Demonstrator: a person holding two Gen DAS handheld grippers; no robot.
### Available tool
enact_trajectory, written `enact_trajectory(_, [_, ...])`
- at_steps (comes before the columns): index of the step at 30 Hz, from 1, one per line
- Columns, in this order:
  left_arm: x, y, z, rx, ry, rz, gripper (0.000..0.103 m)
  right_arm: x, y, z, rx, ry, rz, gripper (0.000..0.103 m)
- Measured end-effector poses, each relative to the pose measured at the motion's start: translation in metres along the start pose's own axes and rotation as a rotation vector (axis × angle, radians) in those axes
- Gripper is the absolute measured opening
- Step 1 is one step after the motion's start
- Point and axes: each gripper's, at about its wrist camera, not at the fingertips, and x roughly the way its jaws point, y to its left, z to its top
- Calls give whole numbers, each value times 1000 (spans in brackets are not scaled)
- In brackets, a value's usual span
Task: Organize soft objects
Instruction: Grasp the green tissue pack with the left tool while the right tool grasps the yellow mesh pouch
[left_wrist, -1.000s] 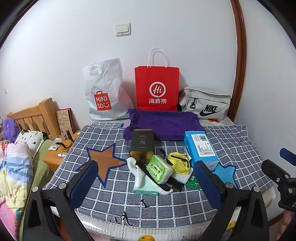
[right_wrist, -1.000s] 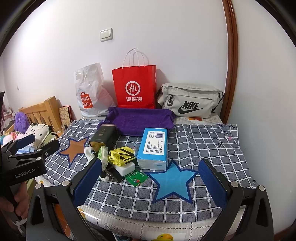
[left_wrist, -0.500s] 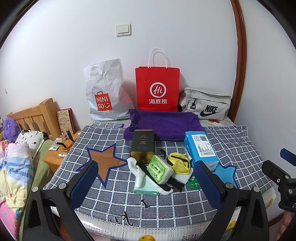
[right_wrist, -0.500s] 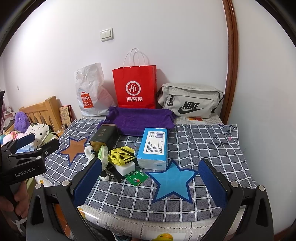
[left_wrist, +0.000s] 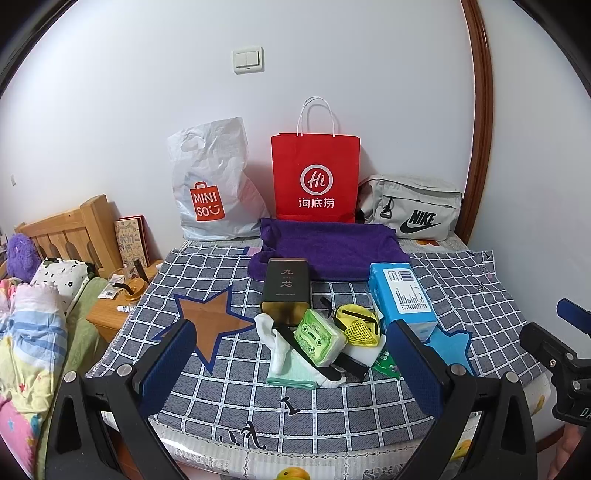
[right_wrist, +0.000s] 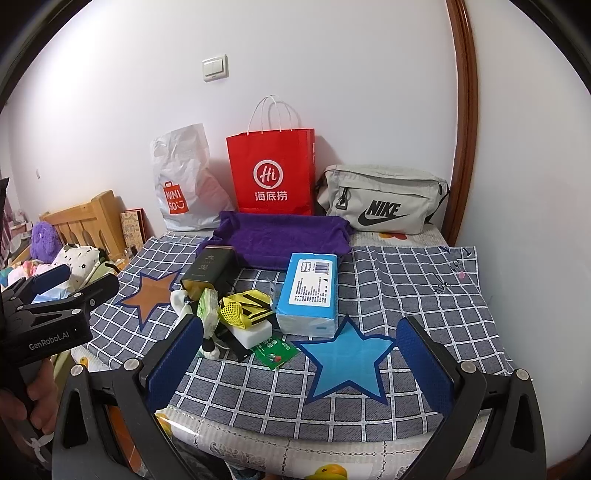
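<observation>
A pile sits mid-cloth: white and mint socks (left_wrist: 284, 354), a green tissue pack (left_wrist: 318, 336), a yellow mesh pouch (left_wrist: 358, 325), a white sponge (right_wrist: 251, 333) and a green sachet (right_wrist: 275, 350). Behind them lie a dark tin (left_wrist: 286, 288), a blue tissue box (left_wrist: 400, 299) and a folded purple towel (left_wrist: 328, 247). My left gripper (left_wrist: 295, 363) hangs open in front of the pile, touching nothing. My right gripper (right_wrist: 299, 360) is open over the blue star (right_wrist: 349, 356), right of the pile.
A white Miniso bag (left_wrist: 214, 184), a red paper bag (left_wrist: 316, 177) and a grey Nike bag (left_wrist: 413, 210) lean on the wall. The checked cloth (left_wrist: 480, 295) has a brown star (left_wrist: 212, 321). A wooden headboard (left_wrist: 70, 229), nightstand and bedding lie left.
</observation>
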Motion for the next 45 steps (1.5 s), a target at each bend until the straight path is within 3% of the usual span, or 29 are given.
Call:
enact_trajectory(9, [0,3,1,-2,-10,-11,103,4,0,0,-4,-5,9,103])
enact_trajectory(16, [21,1,0,6,21,-9,103,20,-4,-1,6,10,20,103])
enact_trajectory(25, [63,2,-12,1,103,10,103,60,-10,-9,21,88,24,103])
enact_trajectory(28, [78,3,-18,0,141,1,94,74,-14,-13,27,113,22,103])
enact_trajectory(38, [124,23,-36,-48,224,15,93,127,-33,-30,45,214,22,100])
enact_trajectory(41, [136,27,-40,-61,239,6,93,142,-37,-36,38,241,30,95])
enact_trajectory(45, [152,20,-46,-45,262,-60,93,158,-37,-41,41,269,59,95])
